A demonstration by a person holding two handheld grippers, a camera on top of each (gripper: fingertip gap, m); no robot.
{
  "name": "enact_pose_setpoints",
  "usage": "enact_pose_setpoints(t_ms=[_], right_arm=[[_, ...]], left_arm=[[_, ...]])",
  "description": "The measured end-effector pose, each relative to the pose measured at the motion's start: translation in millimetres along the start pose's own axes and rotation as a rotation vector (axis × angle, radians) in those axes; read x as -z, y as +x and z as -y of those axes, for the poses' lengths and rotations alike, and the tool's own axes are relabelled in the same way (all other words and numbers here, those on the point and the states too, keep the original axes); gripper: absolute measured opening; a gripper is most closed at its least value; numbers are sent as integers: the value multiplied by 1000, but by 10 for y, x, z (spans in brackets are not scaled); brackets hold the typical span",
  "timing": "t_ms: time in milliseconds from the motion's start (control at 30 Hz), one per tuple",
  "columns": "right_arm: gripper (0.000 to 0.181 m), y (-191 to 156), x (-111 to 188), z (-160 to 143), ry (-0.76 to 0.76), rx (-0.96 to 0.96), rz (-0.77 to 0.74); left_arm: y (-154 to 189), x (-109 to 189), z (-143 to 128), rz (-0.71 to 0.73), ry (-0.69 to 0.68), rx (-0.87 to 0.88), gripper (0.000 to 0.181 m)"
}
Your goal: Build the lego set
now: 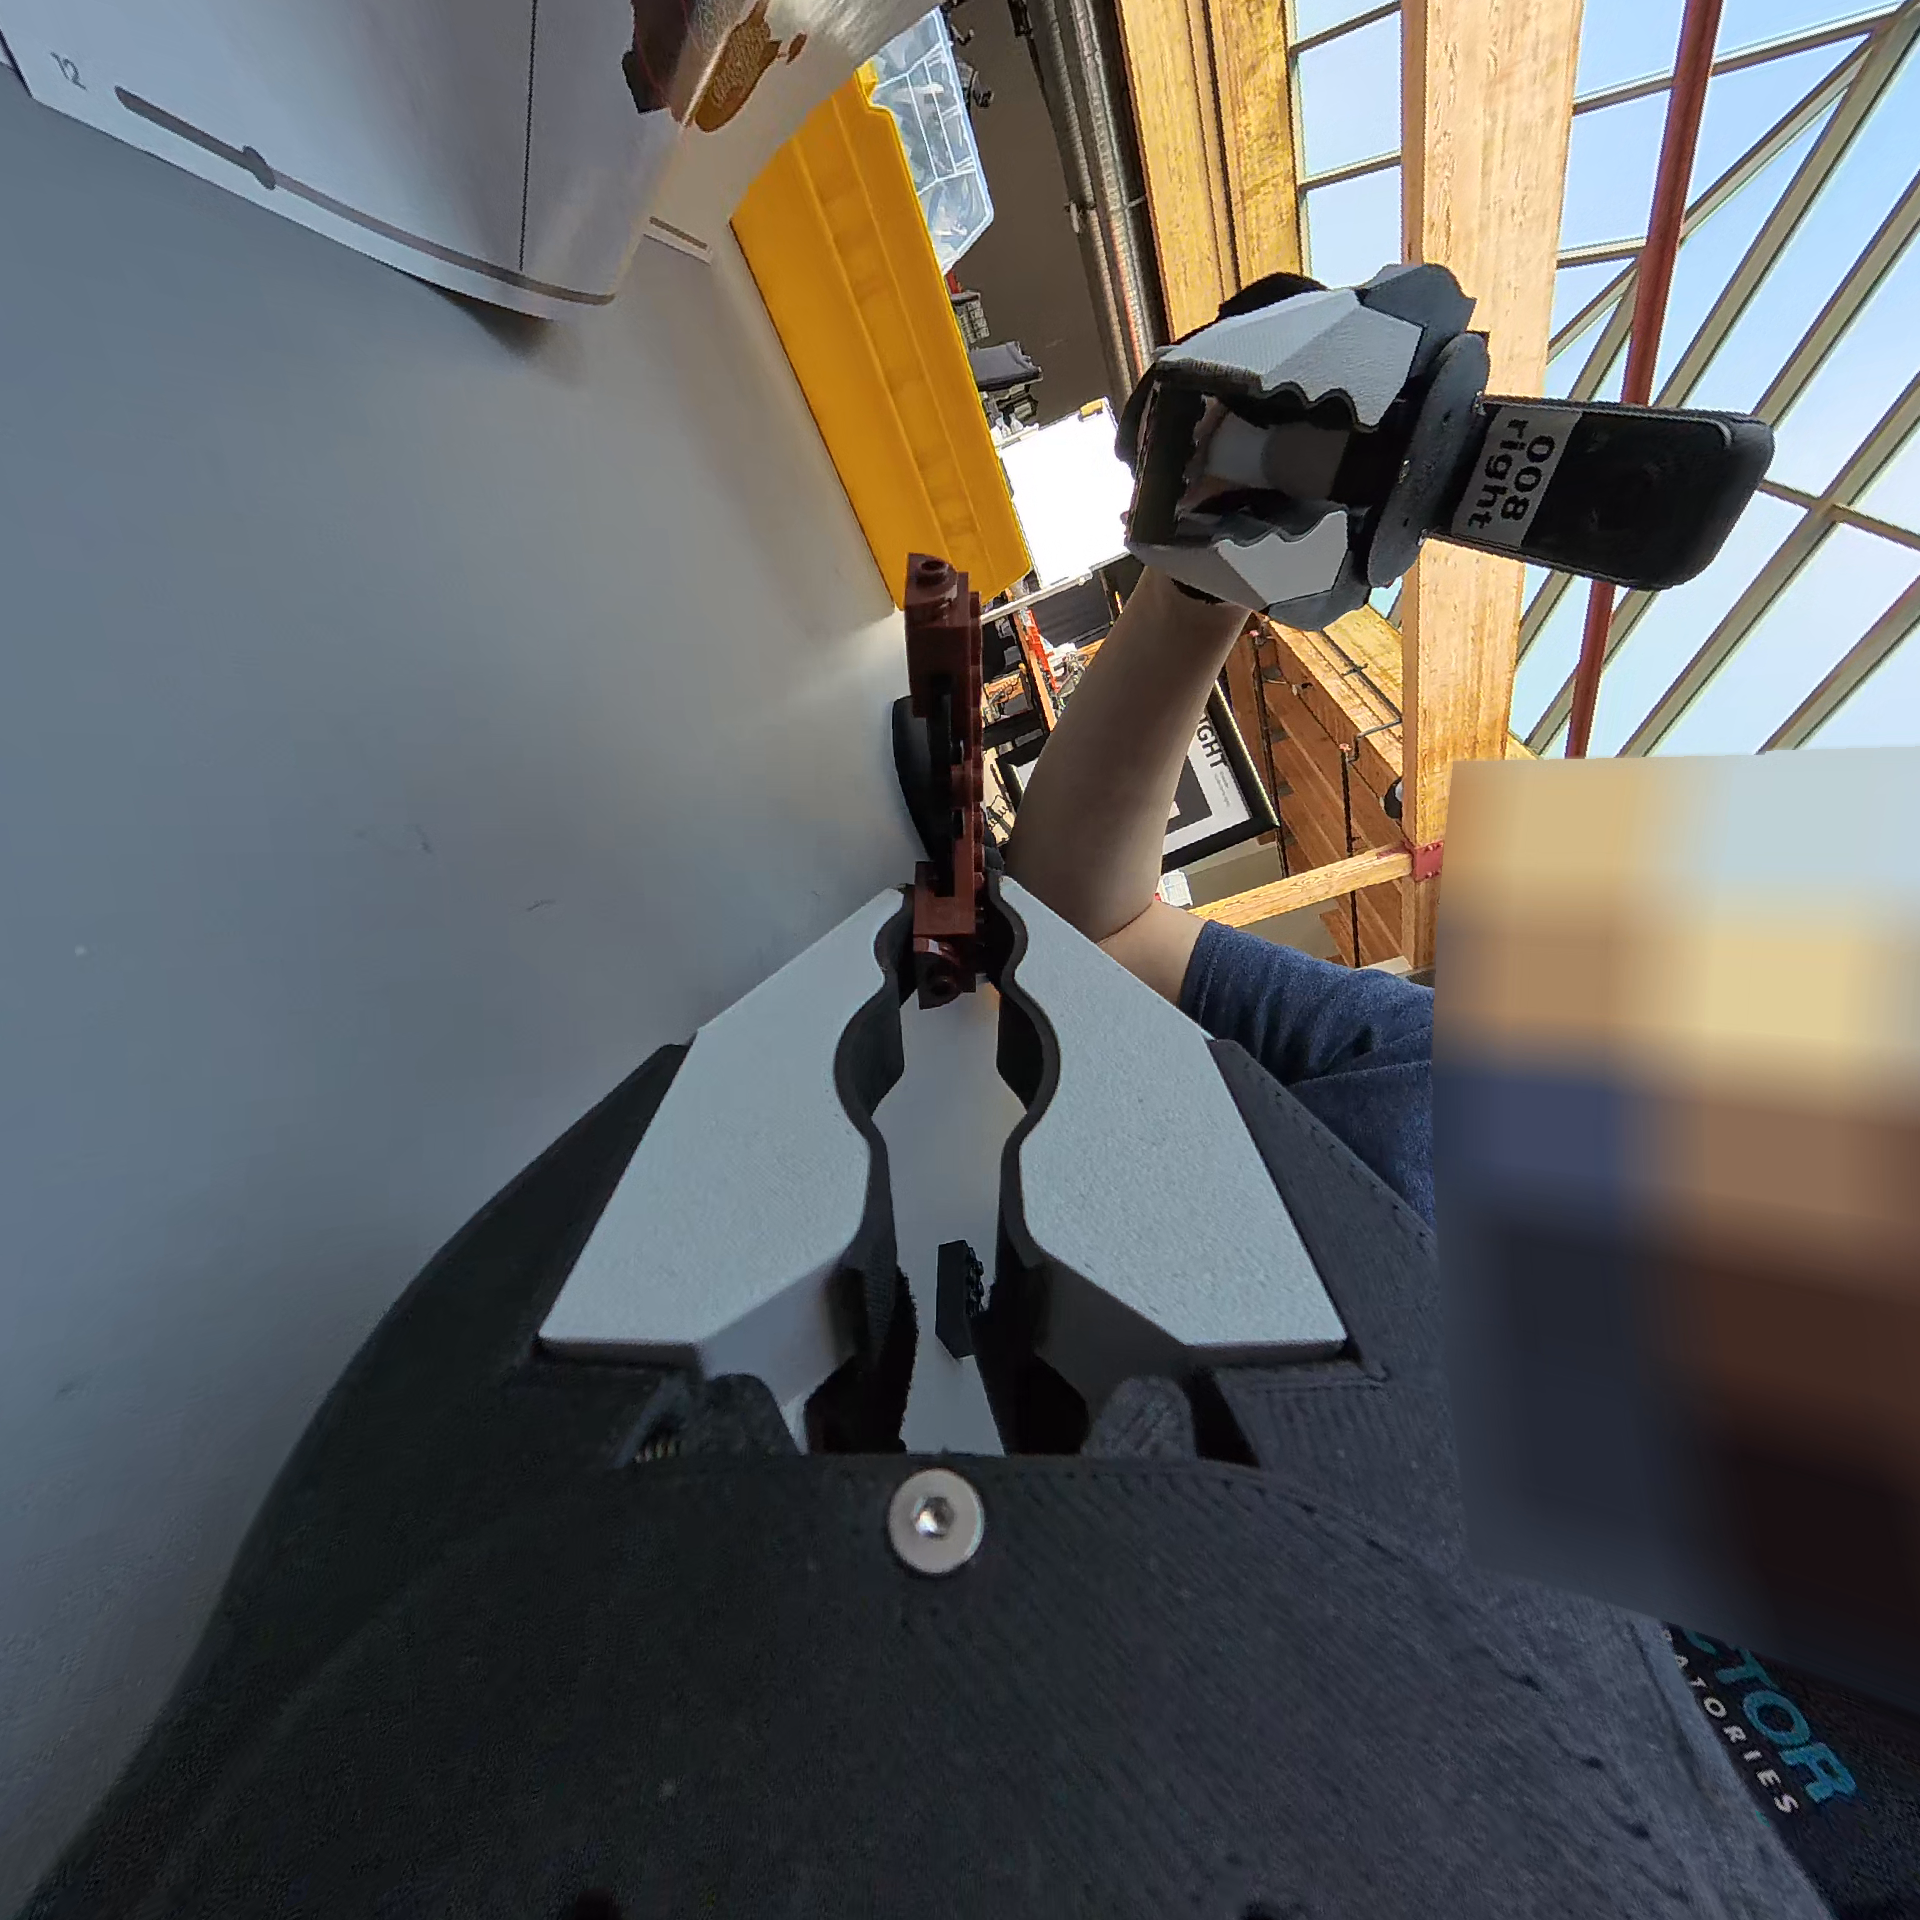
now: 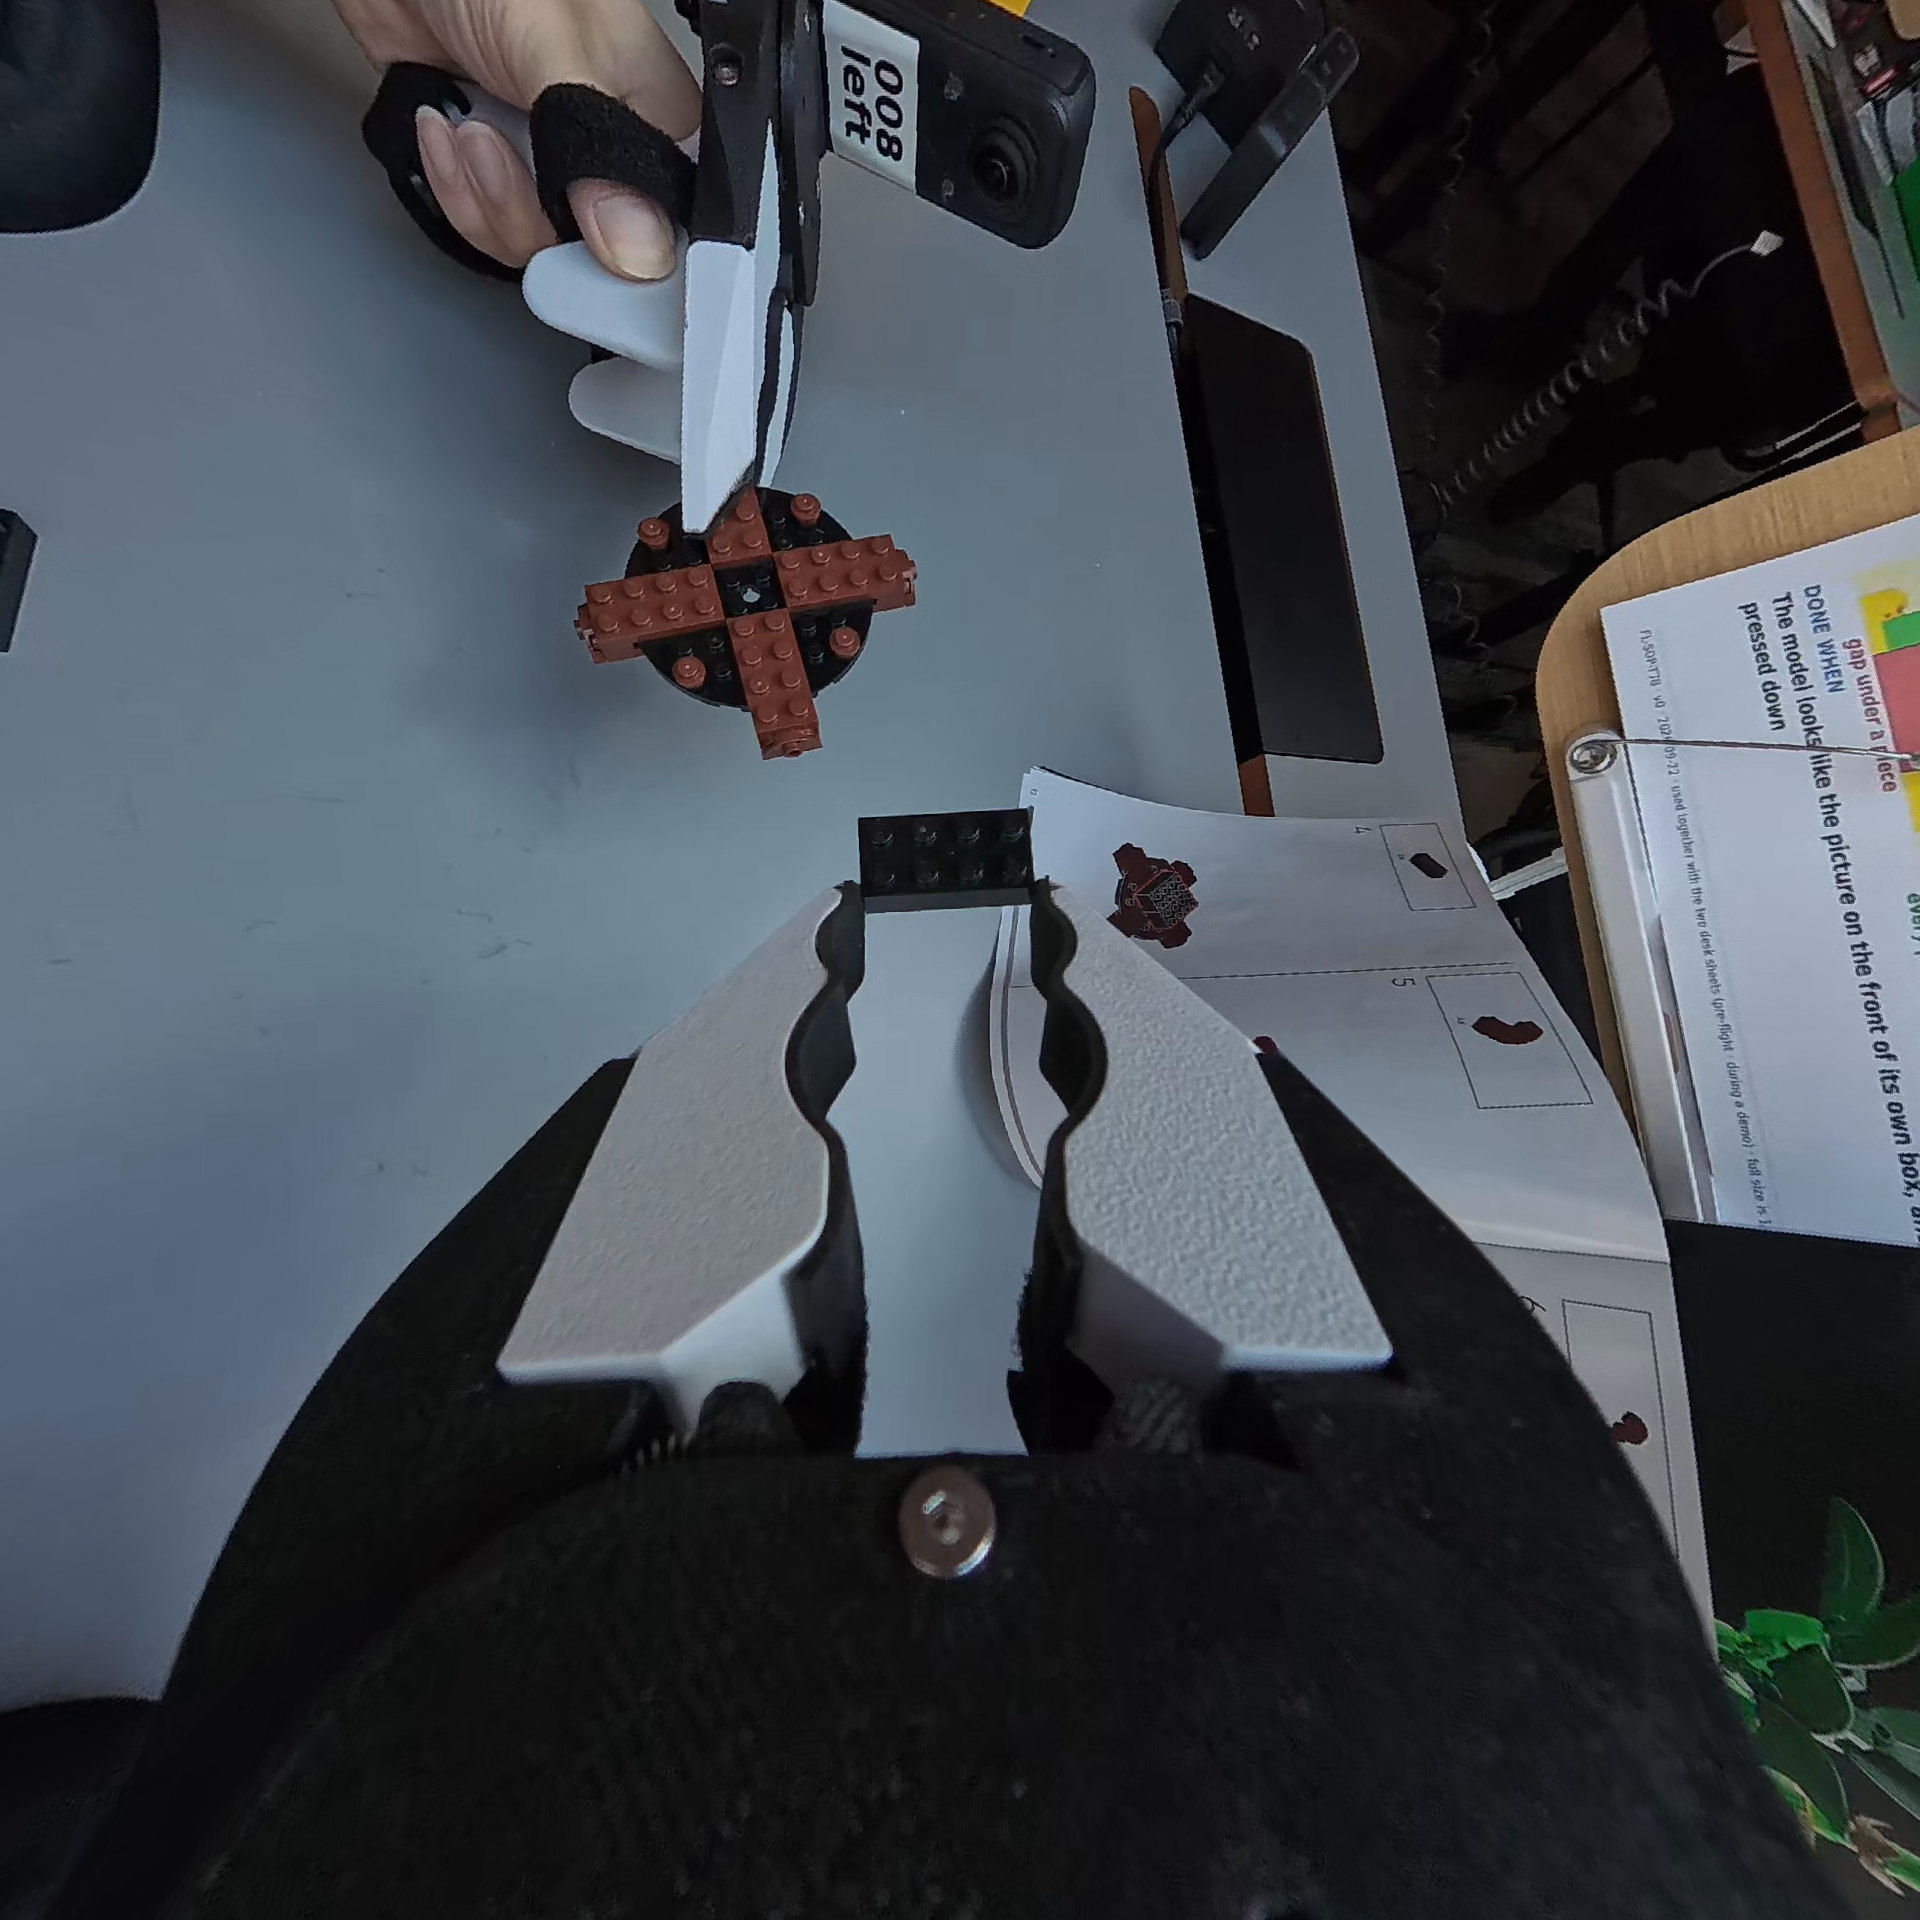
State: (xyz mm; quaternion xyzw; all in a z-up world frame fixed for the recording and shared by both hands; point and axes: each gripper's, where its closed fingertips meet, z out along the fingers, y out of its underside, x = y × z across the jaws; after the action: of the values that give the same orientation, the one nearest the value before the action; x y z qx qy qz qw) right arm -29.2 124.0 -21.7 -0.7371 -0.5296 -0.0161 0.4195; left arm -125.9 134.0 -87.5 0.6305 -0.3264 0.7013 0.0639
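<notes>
- The left gripper [image 1: 948, 940] is clamped on one brown arm of the lego model [image 2: 746, 613], a brown cross on a round black base, resting on the grey table [image 2: 260, 883].
- The right gripper [image 2: 945, 894] pinches a black brick [image 2: 943, 854] at its tips, at 5 o'clock from the model and apart from it.
- An instruction booklet [image 2: 1351, 997] lies at the model's 4 o'clock.

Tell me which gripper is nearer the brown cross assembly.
Left. The left gripper grips the edge of the brown cross assembly; the right gripper is apart from it, holding a black brick.
</notes>
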Motion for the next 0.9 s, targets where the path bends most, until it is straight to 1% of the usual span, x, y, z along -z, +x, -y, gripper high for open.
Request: enact_pose_setpoints(t_ms=[33, 900], right_arm=[[31, -2, 0, 4, 1, 0, 0], [31, 11, 8, 5, 20, -16, 0]], left_arm=[[1, 1, 1, -1, 1, 1, 9], [3, -3, 1, -2, 1, -1, 9]])
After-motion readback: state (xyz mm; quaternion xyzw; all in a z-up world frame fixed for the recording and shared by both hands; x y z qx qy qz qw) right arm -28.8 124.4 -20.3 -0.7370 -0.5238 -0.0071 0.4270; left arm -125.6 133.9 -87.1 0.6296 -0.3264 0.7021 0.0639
